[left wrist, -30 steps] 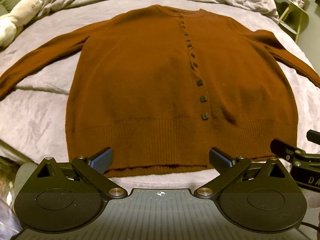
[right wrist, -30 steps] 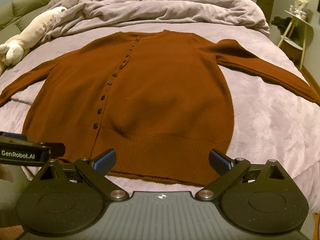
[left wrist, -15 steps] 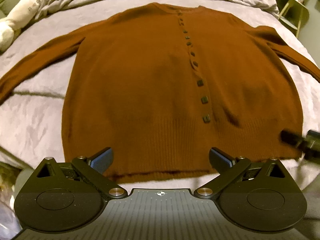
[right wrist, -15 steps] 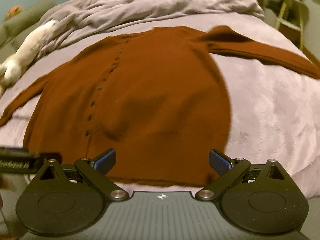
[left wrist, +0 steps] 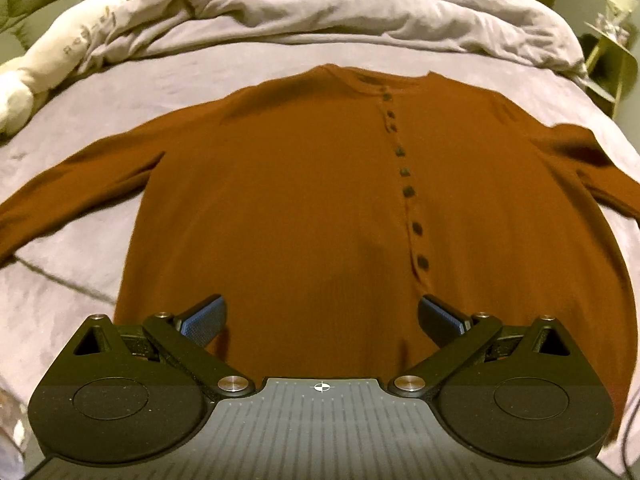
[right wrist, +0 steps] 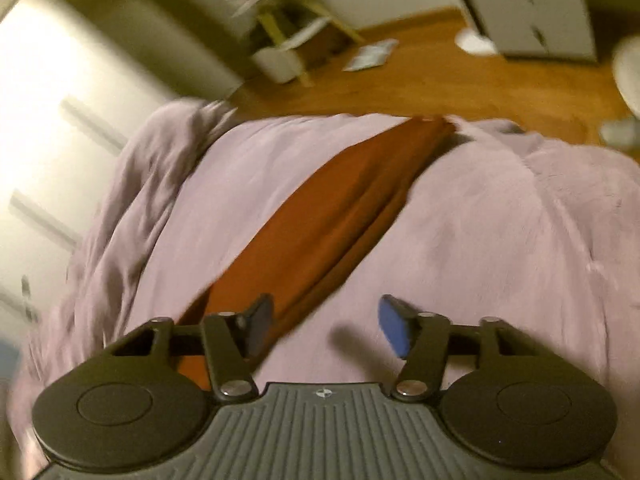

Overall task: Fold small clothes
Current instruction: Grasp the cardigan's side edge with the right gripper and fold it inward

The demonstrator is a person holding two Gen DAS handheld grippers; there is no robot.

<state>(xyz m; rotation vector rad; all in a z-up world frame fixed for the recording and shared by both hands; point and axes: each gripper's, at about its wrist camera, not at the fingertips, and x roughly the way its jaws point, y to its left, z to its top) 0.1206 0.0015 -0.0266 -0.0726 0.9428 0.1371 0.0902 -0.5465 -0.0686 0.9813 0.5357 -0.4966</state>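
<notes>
Cardigan: a rust-brown knitted cardigan (left wrist: 304, 200) is seen spread flat, front up, across the middle of the left wrist frame, neckline toward the top, ribbed hem toward the bottom.
Buttons: a column of dark buttons (left wrist: 408, 191) is shown running from the neckline down the right of centre; the placket is closed.
Sleeves: one sleeve (left wrist: 76, 184) is stretched out to the left edge of the frame, the other to the right edge; both lie on the bed.
Sleeve in right wrist view: a long brown sleeve (right wrist: 332, 216) is seen lying diagonally from the lower left to the upper centre of the frame, with lengthwise creases; the view is blurred.
Bed: a lilac bed cover (left wrist: 80, 280) is found under the cardigan; a rumpled duvet (left wrist: 320, 4) is heaped along the top of the frame.
Plush toy: a pale stuffed toy (left wrist: 52, 60) is placed at the upper left, beside the duvet.
Left tool (left wrist: 320, 320): its jaws are held wide apart above the hem region, with nothing gripped between the blue pads (left wrist: 202, 320).
Right tool (right wrist: 324, 328): its jaws are closing but are seen apart; the left-hand pad lies over the sleeve's edge, while only bed cover is seen in the gap.
Room: a wooden floor (right wrist: 460, 84) and a pale stool (right wrist: 288, 36) are shown at the top of the right wrist frame.
</notes>
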